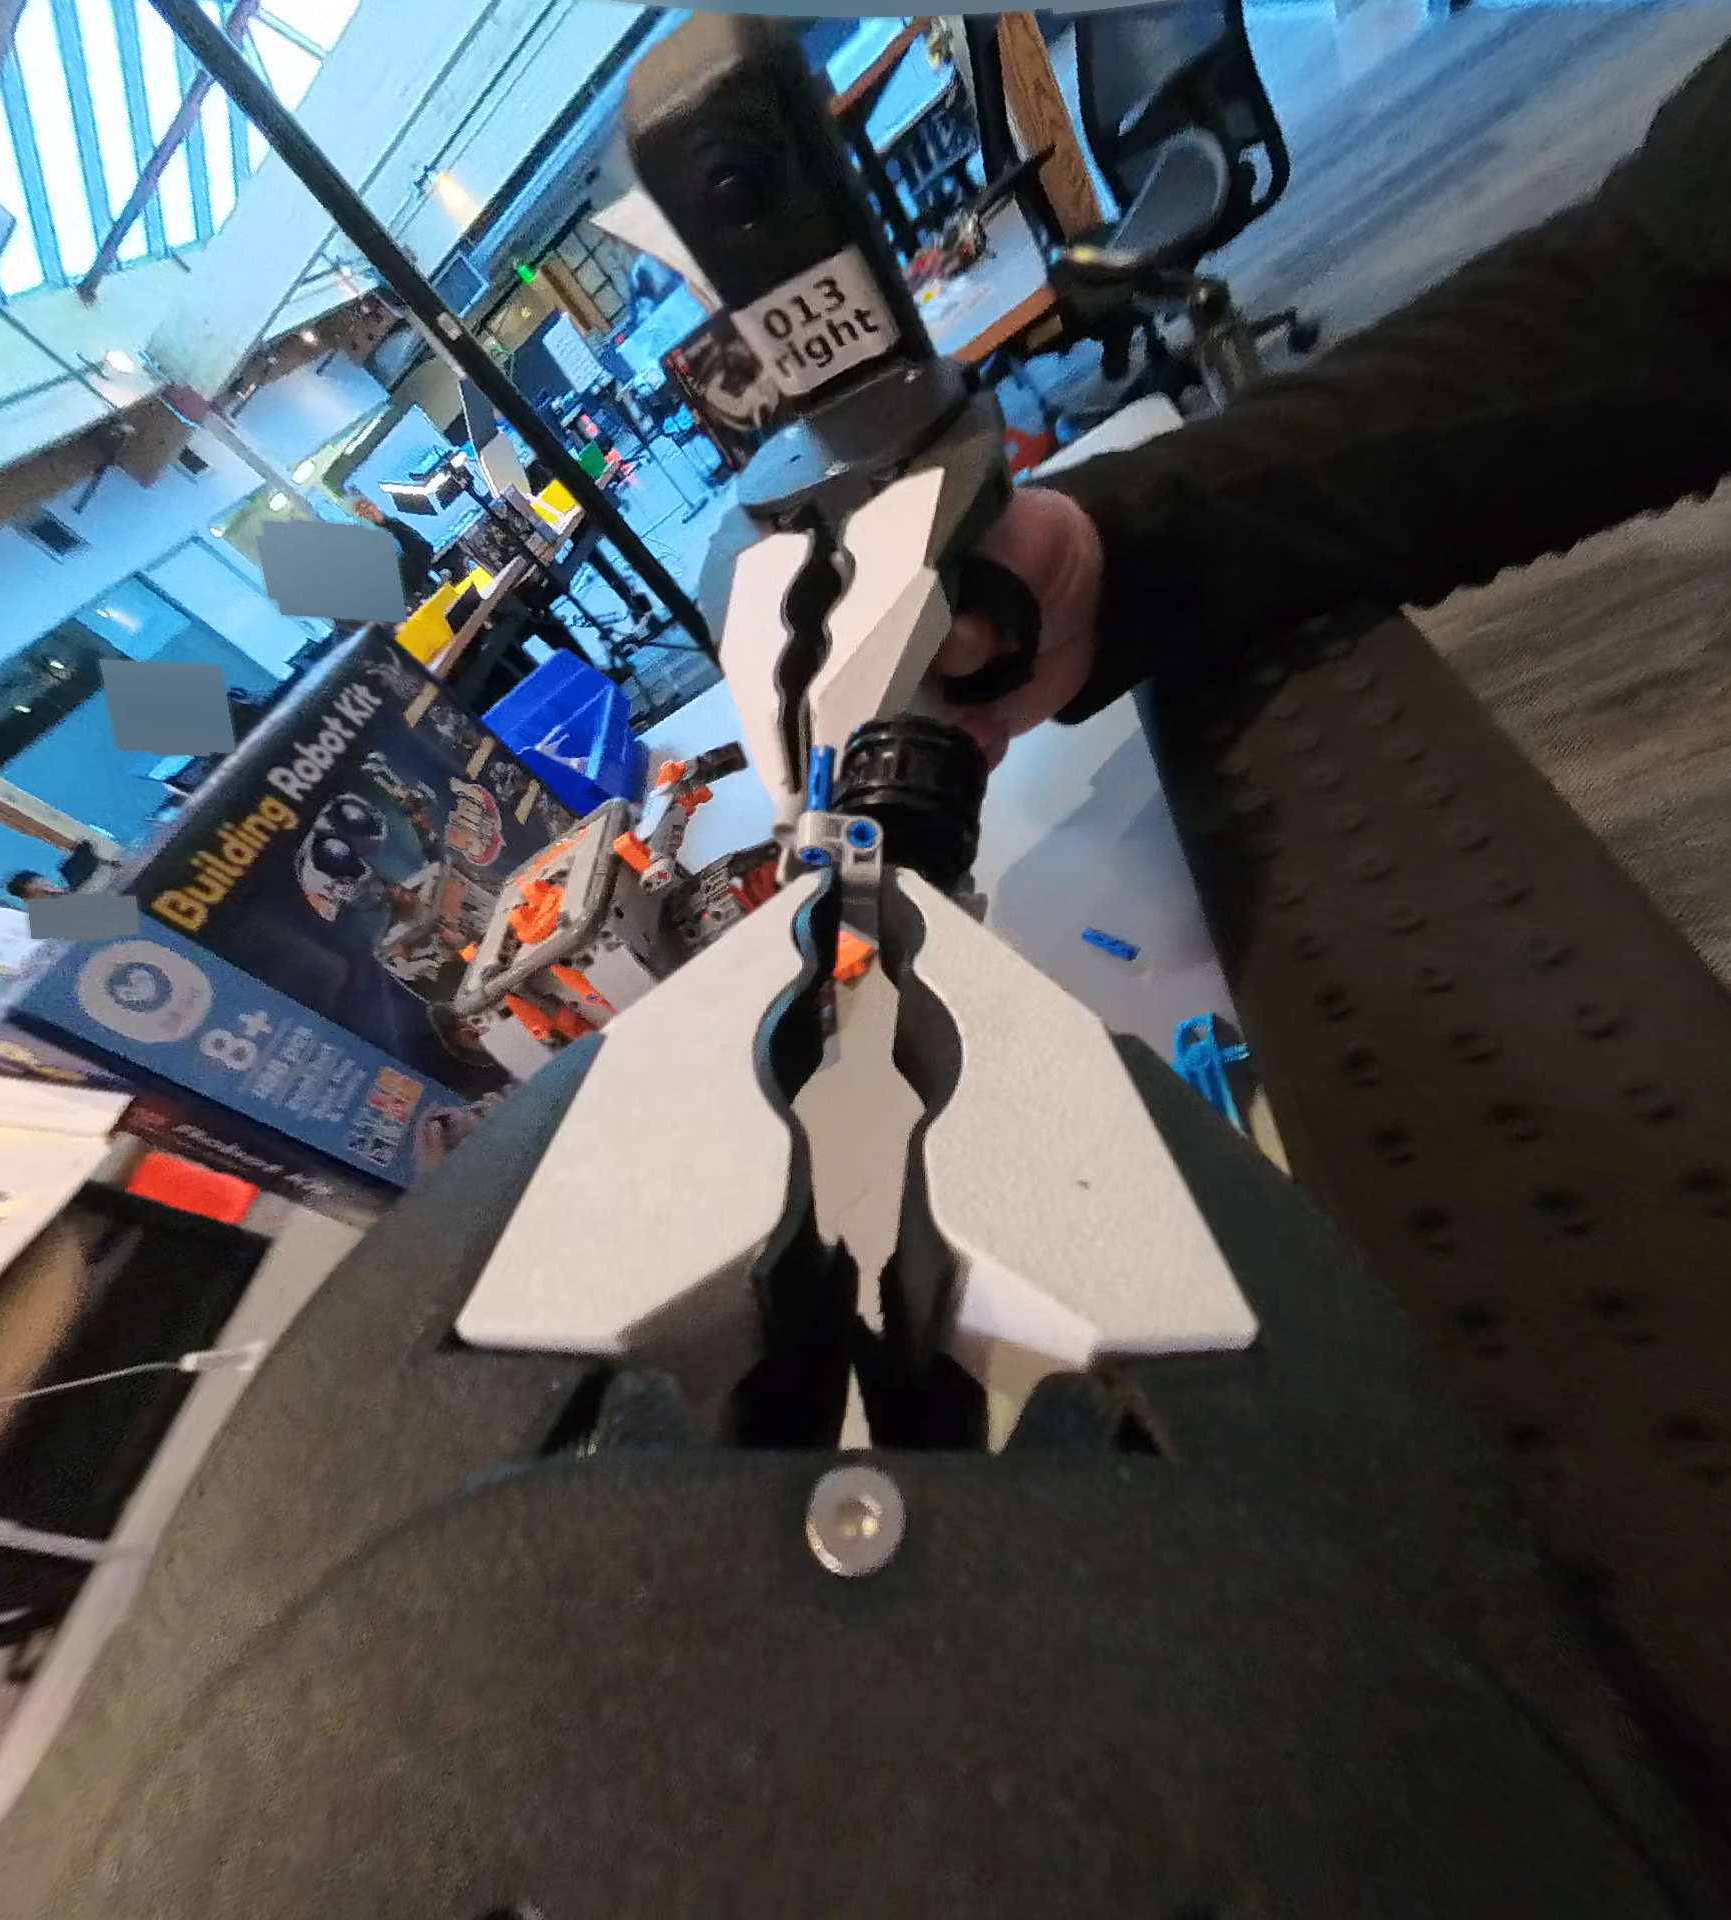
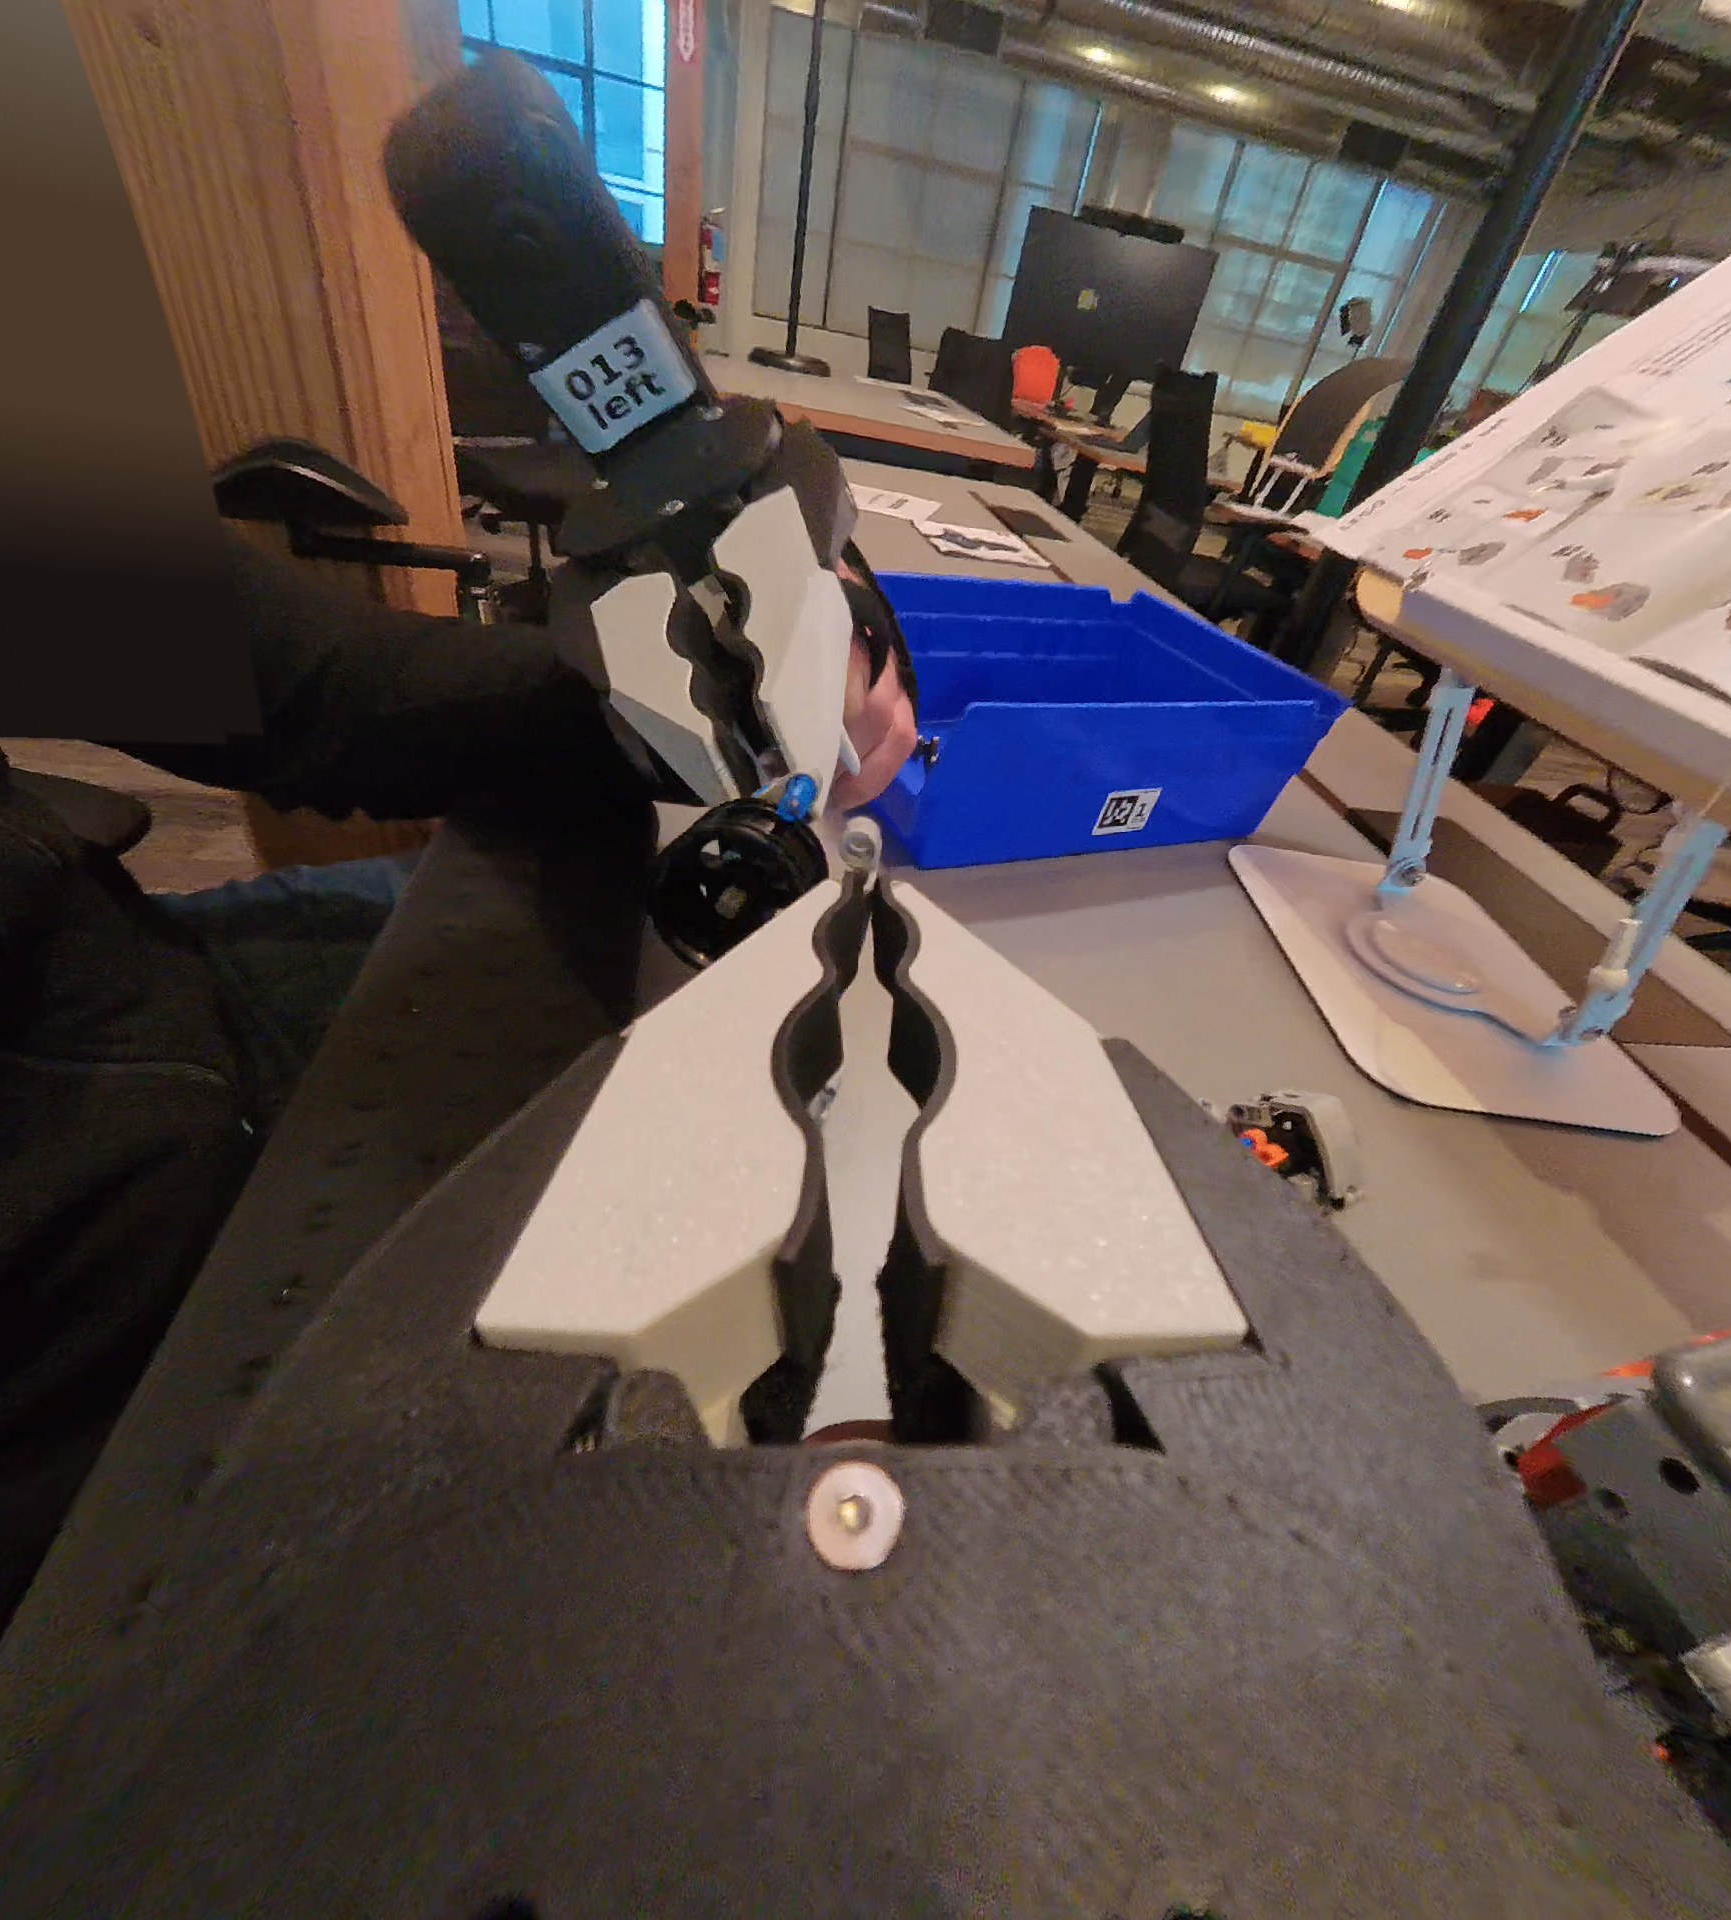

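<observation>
My left gripper (image 1: 845, 883) is shut on a small grey connector (image 1: 845, 836) with blue pins, held above the table. A black wheel (image 1: 908, 790) hangs on that same small assembly. My right gripper (image 1: 807, 805) comes down from above, a hand on its grip, its tips shut at a blue pin (image 1: 819, 774) on the connector. In the right wrist view my right gripper (image 2: 856, 883) pinches the grey connector's end (image 2: 856, 836). My left gripper (image 2: 807, 784) meets it from the upper left, with the blue pin (image 2: 796, 798) and the wheel (image 2: 736, 888) at its tips.
A blue bin (image 2: 1100, 748) stands on the grey table (image 2: 1152, 987) behind the grippers. A white stand (image 2: 1463, 987) with an instruction sheet (image 2: 1619, 468) is at right. A kit box (image 1: 321, 862) and a grey-and-orange model (image 1: 570, 914) are at left. Loose parts (image 2: 1297, 1138) lie nearby.
</observation>
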The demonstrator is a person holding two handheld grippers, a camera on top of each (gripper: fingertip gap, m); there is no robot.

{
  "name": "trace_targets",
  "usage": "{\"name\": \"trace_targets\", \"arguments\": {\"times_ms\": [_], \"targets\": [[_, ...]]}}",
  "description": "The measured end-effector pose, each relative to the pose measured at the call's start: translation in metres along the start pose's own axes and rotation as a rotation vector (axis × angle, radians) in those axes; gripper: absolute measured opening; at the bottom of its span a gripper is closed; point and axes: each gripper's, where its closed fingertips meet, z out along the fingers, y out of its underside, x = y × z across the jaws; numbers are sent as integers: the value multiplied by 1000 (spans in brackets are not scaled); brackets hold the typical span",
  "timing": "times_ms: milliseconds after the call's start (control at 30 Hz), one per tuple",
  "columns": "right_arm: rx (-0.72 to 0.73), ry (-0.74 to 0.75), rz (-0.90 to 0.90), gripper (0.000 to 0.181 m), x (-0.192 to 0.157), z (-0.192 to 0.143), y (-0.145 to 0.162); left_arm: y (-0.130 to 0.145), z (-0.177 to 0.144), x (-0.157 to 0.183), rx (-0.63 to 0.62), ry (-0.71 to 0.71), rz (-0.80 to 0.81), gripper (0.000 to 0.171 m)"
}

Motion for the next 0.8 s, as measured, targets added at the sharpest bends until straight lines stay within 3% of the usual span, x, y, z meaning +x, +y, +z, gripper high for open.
{"name": "trace_targets", "arguments": {"times_ms": [233,533,800], "targets": [[-11,64,-97,0,0,-1,-4,11,2,-2,33,65,-188,5],[-85,124,-162,0,5,1,5,27,5,2,6,145,-285,7],[-184,234,-286,0,14,2,15,33,0,-3,37,221,-514,38]]}}
